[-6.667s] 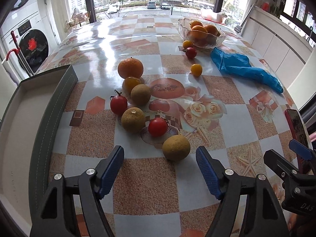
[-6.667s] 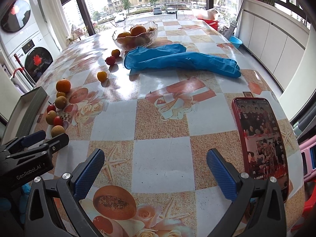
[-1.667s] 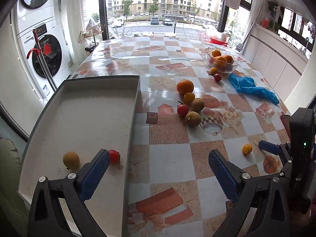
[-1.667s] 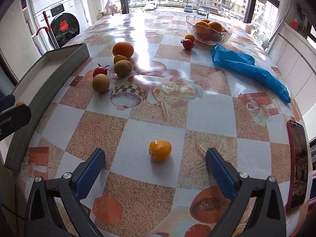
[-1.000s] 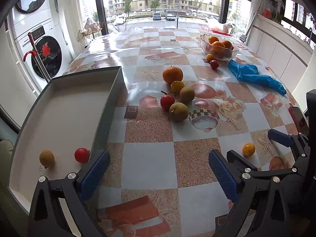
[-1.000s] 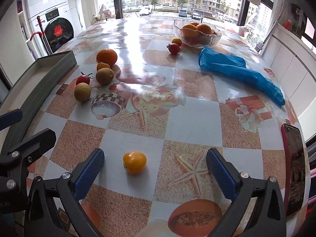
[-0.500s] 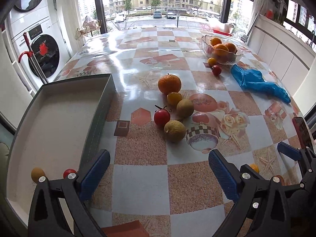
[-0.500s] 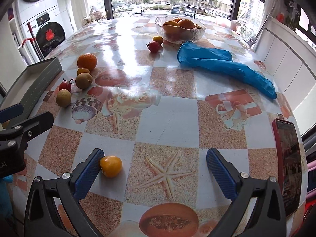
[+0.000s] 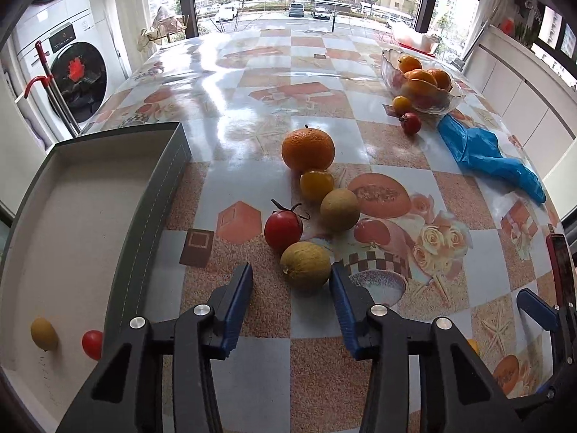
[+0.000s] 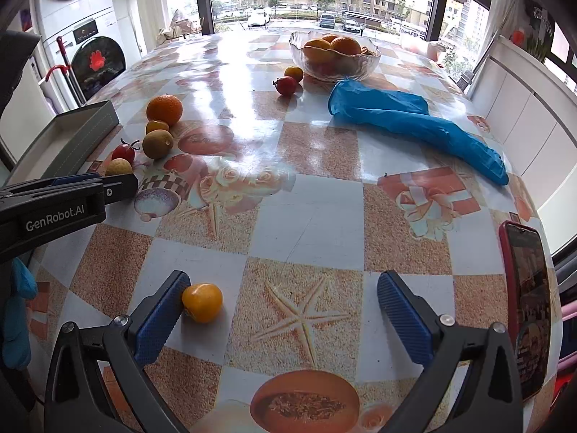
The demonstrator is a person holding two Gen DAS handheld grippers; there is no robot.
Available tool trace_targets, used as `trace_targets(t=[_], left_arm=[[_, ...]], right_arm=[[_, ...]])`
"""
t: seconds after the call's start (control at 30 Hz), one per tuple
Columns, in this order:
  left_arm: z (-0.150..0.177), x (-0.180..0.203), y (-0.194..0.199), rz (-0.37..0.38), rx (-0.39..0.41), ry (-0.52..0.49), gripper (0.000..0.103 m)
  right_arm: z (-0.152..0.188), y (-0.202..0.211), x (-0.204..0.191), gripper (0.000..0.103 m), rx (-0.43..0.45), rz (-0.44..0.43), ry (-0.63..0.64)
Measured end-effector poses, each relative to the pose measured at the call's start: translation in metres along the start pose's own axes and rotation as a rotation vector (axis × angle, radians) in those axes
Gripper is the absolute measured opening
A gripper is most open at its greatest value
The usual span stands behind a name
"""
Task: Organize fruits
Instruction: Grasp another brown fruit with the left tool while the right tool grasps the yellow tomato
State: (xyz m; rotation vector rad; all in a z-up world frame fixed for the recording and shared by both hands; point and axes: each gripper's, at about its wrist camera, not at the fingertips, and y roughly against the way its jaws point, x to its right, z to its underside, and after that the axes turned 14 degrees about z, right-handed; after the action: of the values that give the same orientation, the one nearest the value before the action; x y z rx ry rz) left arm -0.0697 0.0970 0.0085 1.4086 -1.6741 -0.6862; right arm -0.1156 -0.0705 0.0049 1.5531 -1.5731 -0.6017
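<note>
The left hand-held gripper (image 9: 291, 290) sits low over the desk (image 9: 252, 371), jaws spread and nothing yet held, with a yellow-green fruit (image 9: 305, 265) just ahead, between the fingertips. Its right pad looks to be touching or nearly touching the fruit's side; the left pad is well clear. I'd judge that fruit was chosen because it is the nearest of the cluster, so the jaws can close without knocking the red fruit (image 9: 283, 230) right behind it.

The fruit is slightly oval, its long axis lying roughly across the jaw gap, with a small nub at its left end pointing toward the left pad. Closing along that axis would press on the ends, so it may swivel.

To the gripper's left is the tray (image 9: 151, 216), which already holds a yellow fruit (image 9: 43, 333) and a small red one (image 9: 92, 343) at its near end, probably where this one goes too.

The right hand-held gripper (image 10: 283, 306) is also spread wide and empty, hovering over the desk. A small orange fruit (image 10: 202, 302) rests against or just beside its left pad, far off-centre, so it seems parked or lining up rather than gripping. That fruit is near round, with no clear pointing direction.
</note>
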Motion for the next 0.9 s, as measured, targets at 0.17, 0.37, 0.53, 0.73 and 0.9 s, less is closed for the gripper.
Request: trace_targets(t=[0.17,0.37,0.53,0.73,0.9], left_arm=[[-0.001,-0.005,0.002,0.007,0.012,0.016,0.029],[0.019,-0.006,0.013,0.006,0.009,-0.016,0.029],[0.043,-0.006,0.027,-0.013,0.019,-0.061,0.029],[0.05,-0.005,0.031,-0.026,0.03,-0.079,0.029],[0.05,-0.005,0.03,-0.02,0.039,-0.08,0.03]], right_arm=[[0.0,0.001,0.0,0.103,0.001,-0.001,0.001],[-0.001,0.001,-0.001,0.103,0.005,-0.006,0.005],[0.0,0.002,-0.002,0.103,-0.001,-0.004,0.005],[0.005,0.012,-0.013,0.088,0.036,-0.028,0.043],[0.008,0.019,-0.019,0.048,0.07,-0.064,0.065]])
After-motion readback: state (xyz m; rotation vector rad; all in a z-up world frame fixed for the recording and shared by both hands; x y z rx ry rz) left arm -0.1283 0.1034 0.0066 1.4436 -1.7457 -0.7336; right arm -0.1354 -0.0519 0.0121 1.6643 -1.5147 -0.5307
